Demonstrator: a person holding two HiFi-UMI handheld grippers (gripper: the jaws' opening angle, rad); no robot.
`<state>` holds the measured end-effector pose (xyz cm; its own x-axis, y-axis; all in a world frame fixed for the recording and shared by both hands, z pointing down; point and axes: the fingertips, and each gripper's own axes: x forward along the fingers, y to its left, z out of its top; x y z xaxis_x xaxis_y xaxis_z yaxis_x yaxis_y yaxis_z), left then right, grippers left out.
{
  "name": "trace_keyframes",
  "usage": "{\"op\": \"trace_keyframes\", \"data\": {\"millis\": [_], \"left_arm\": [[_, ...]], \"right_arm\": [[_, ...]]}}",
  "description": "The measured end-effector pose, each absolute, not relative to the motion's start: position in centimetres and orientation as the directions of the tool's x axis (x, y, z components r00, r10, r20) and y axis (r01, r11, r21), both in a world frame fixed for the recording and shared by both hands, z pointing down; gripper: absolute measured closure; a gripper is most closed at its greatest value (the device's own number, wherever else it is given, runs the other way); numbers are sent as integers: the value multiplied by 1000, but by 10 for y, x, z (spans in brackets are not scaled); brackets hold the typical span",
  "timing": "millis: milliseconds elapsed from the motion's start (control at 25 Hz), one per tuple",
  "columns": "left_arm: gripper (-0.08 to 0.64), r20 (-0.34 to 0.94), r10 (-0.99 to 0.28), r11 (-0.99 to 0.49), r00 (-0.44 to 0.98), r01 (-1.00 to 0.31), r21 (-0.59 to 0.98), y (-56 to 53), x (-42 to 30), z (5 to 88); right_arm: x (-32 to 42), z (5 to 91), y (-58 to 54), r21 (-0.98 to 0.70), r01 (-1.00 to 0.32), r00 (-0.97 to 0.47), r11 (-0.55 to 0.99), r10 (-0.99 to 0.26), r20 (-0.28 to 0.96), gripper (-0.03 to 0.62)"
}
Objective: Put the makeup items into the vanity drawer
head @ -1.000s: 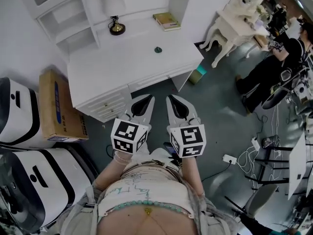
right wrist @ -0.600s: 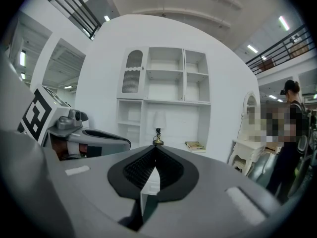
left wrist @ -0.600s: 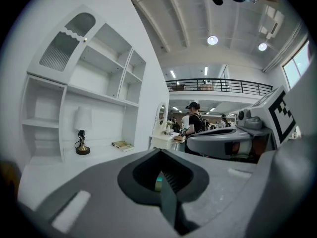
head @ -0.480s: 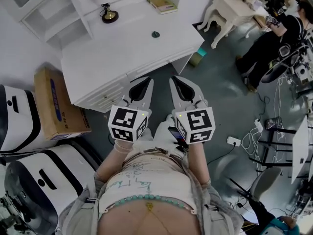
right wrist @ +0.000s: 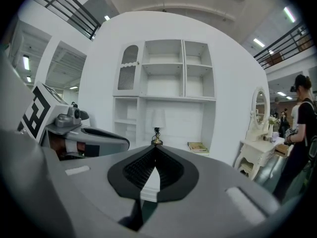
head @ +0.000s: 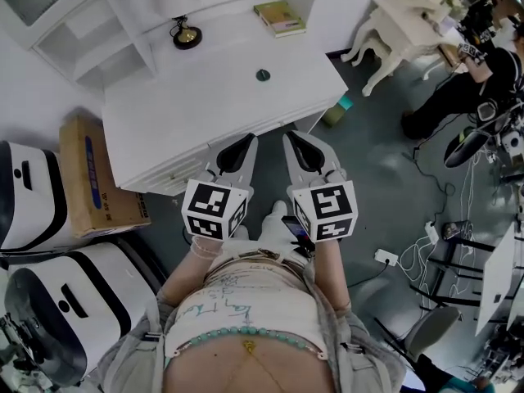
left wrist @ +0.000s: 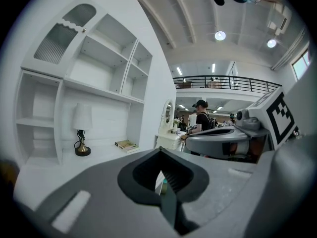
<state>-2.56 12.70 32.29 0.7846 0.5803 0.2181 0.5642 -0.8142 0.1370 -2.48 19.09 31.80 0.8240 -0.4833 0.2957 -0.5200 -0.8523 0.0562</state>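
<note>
Left gripper (head: 242,147), right gripper (head: 296,144): jaws together, empty, side by side at near edge of white surface (head: 205,105). Small round makeup item (head: 263,75) far right on surface; drawer (head: 168,176) near left, unopened. Risk: closed jaws nudge item off edge.

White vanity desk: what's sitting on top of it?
A small lamp, a book and a little dark round item sit on the desk top. Its drawers are shut, so their insides are hidden.
</note>
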Motion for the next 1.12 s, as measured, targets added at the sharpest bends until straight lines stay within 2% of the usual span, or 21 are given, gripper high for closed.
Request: {"op": "trace_keyframes", "data": {"millis": [440, 1120], "left_arm": [[558, 222, 513, -858, 829, 496, 132, 171, 25, 320], [558, 248, 353, -934, 902, 324, 152, 191, 42, 338]], "right_arm": [[28, 321, 222, 70, -621, 756, -781, -573, 316, 565], [58, 336, 244, 54, -749, 636, -660, -694, 337, 565]]}}
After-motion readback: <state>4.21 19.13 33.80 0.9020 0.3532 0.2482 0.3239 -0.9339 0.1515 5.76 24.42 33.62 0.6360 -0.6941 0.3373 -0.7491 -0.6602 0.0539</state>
